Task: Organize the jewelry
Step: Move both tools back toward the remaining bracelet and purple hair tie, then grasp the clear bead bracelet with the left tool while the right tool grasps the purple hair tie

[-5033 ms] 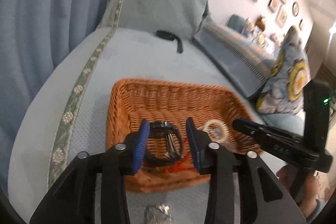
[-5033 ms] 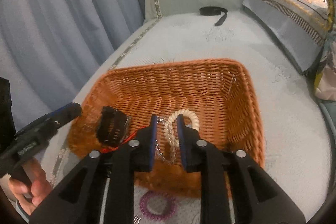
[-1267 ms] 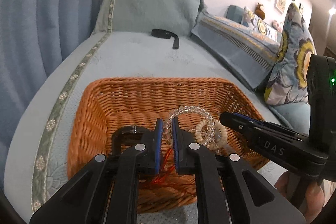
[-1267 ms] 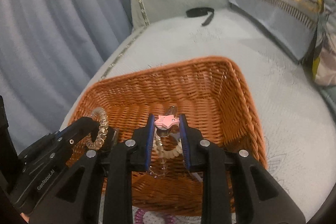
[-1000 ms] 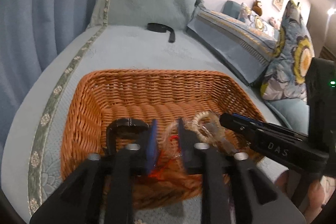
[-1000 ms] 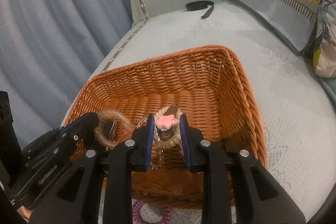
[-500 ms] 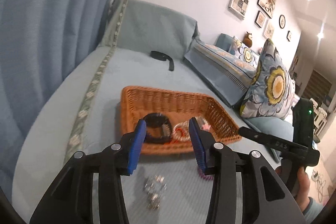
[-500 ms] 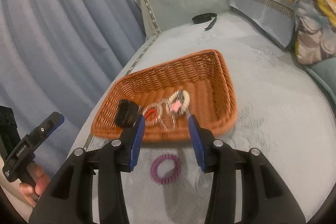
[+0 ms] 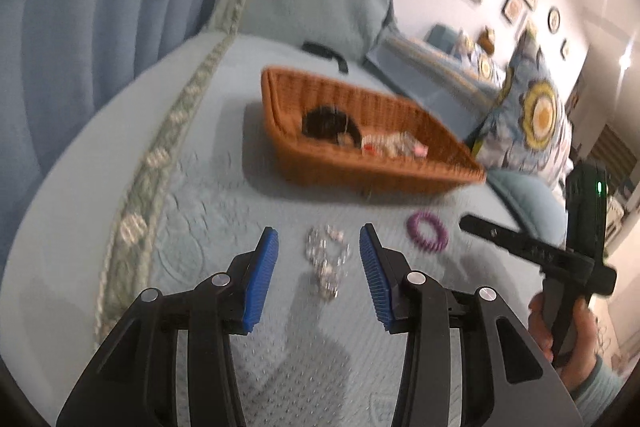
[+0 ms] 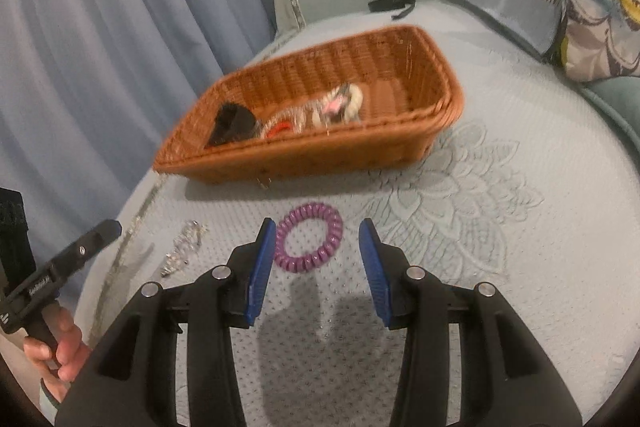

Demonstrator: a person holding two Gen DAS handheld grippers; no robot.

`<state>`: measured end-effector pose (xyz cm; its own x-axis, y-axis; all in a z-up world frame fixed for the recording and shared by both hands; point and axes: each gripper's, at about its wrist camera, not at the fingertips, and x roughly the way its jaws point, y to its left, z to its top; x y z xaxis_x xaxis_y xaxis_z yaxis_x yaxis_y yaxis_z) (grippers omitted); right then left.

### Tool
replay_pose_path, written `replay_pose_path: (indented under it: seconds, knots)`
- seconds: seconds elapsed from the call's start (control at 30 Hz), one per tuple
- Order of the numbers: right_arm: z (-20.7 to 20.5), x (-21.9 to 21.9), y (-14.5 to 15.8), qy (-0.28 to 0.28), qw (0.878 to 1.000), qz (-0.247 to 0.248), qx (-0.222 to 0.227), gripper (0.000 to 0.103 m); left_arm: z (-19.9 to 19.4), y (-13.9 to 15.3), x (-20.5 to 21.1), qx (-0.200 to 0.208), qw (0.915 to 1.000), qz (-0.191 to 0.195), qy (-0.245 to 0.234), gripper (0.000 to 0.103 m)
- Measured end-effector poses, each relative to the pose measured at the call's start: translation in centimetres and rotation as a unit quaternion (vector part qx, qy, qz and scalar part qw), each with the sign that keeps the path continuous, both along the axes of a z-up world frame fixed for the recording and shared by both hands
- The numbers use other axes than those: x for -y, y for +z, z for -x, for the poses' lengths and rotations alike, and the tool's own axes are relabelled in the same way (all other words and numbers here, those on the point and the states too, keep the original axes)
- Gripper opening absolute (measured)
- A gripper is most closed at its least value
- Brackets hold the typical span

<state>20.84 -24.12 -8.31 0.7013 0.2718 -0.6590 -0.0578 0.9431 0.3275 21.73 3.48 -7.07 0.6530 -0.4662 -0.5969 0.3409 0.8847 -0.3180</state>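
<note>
Left wrist view: your left tool (image 9: 319, 257) is wide open over the chain (image 9: 326, 263) on the bed; right tool (image 10: 317, 253), also open w/ nothing held, frames the purple coil (image 10: 310, 237). Basket (image 10: 436, 123) sits beyond. Risk: pads snag quilt, or chain slips half-pinched.

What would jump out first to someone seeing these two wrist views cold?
The orange wicker basket on the bedspread, with a black band and pale beads heaped at its near end. In front of it, two pieces lie loose on the cover: a purple spiral bracelet framed by the open right gripper, and a silver chain framed by the open left gripper.
</note>
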Motion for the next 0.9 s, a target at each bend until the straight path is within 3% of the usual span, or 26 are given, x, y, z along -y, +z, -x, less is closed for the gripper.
replay_pose_path:
  seconds: [0.23, 0.5, 0.67, 0.73, 0.77, 0.9]
  knots:
    - [-1.1, -0.6, -1.4, 0.000, 1.000, 0.014, -0.028, 0.040, -0.1, -2.2, 1.5, -0.023, 0.9986, -0.041, -0.023, 0.041]
    - [-0.8, -1.5, -1.4, 0.007, 0.999, 0.033, -0.022, 0.040, 0.1, -3.0, 3.6, -0.030, 0.9934, -0.098, -0.052, 0.041]
    - [-1.0, -1.8, -1.6, 0.005, 0.999, 0.035, -0.025, 0.040, -0.8, -3.0, 3.4, -0.029, 0.9938, -0.099, -0.043, 0.041]
    - [-1.5, -1.9, -1.6, 0.002, 0.999, 0.042, -0.029, 0.040, -0.9, -3.1, 3.6, -0.026, 0.9931, -0.107, -0.042, 0.032]
    - [-1.7, -1.9, -1.6, 0.001, 0.998, 0.045, -0.031, 0.040, -0.9, -3.1, 3.7, -0.026, 0.9926, -0.110, -0.045, 0.019]
    - [-2.0, -2.0, -1.7, -0.002, 0.998, 0.056, -0.032, 0.029, 0.0, -3.0, 4.2, -0.018, 0.9903, -0.124, -0.061, 0.020]
